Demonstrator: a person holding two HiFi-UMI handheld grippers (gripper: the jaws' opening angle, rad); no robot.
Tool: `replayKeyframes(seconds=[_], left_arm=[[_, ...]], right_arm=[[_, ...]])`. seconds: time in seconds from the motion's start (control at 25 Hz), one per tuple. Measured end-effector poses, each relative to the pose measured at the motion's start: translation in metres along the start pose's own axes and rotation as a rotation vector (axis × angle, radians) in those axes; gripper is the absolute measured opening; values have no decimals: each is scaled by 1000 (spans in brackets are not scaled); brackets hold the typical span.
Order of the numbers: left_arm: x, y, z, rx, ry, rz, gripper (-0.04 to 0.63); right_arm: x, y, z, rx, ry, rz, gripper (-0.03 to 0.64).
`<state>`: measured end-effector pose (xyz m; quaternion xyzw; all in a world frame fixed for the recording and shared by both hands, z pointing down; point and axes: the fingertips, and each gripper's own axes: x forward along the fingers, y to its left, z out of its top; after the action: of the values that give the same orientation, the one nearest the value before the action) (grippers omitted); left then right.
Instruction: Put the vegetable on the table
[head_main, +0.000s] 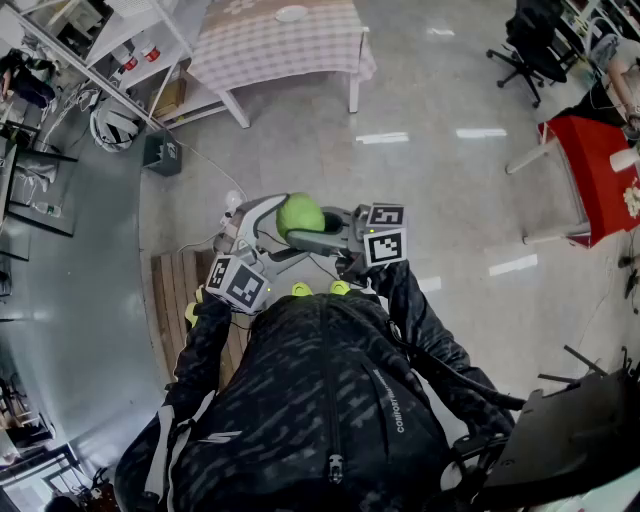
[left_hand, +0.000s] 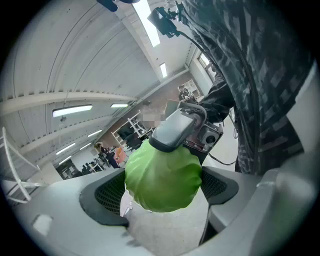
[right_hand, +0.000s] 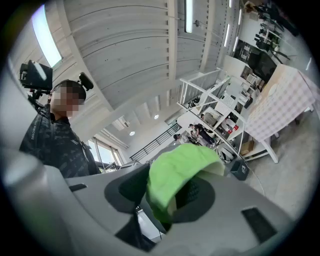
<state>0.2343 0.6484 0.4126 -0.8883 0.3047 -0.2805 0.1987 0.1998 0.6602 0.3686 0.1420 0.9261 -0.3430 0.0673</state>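
The grey floor (head_main: 430, 200) fills most of the head view. At its far edge stands the table (head_main: 280, 50) under a checked cloth, with a white plate (head_main: 291, 13) on it; whether anything lies on the plate is too small to tell. The person (head_main: 330, 400) stands well apart from that table, so the vegetable (head_main: 299, 214) is probably in transit. It is held up in the air over the floor, in no container. The right gripper (right_hand: 167, 192) is clamped on its leafy edge. The left gripper (left_hand: 165, 195) has its jaws spread wide to either side of the round green head, not squeezing it — likely a guard or a hand-over.
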Motion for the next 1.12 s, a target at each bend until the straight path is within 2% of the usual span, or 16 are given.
replayKeyframes(seconds=[0.4,0.8,0.92,1.12], left_arm=[[-1,-4,-6,-25,33,-19,446],[1,-3,-5,-13,6,-7,446],[7,-9,-7,1,18,-13,446],[40,12,-12,-33,27,-21,446]], right_arm=[[1,-3,-3,35,-1,-2,135],[0,-5,-4,31,0,-10,135],[-6,-7,-7,28,1,-19,135],[-24,-37,12,61,3,-23,135]])
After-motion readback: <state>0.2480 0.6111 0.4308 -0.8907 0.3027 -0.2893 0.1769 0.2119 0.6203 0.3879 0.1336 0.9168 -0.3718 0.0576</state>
